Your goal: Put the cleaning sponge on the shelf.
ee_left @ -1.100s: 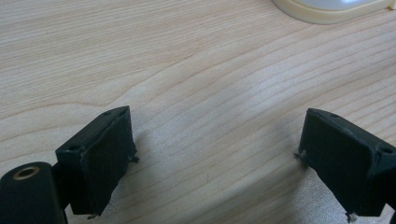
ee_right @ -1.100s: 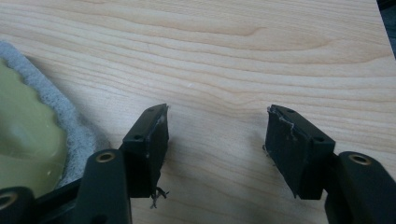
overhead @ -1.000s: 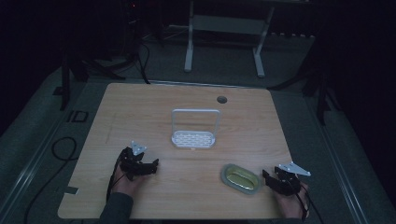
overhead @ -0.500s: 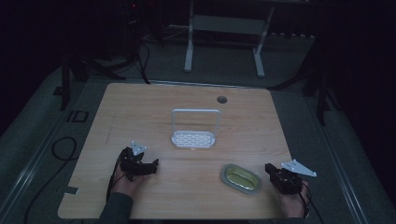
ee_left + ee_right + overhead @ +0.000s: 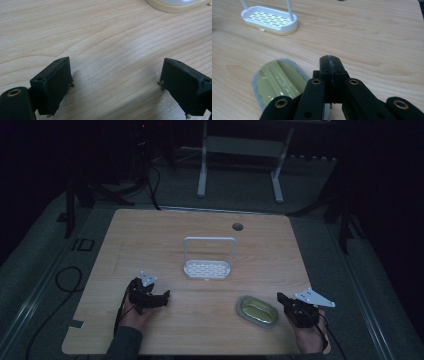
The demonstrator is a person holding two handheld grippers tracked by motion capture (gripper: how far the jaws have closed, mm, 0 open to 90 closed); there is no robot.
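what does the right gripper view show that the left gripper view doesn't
Right gripper view: the whole slotted white rack with its upright handle, the green sponge with its grey edge, and its own right gripper, jaws pressed together.

Left gripper view: the left gripper, jaws wide apart with bare wood between, and a cream rim at the top edge.

Both: the wooden table.

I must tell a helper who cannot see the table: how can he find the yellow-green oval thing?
Start at the wooden table and go to its near right corner. The oval dish lies flat beside the right gripper. Unlike the white rack, it is low, shiny and grey-edged.
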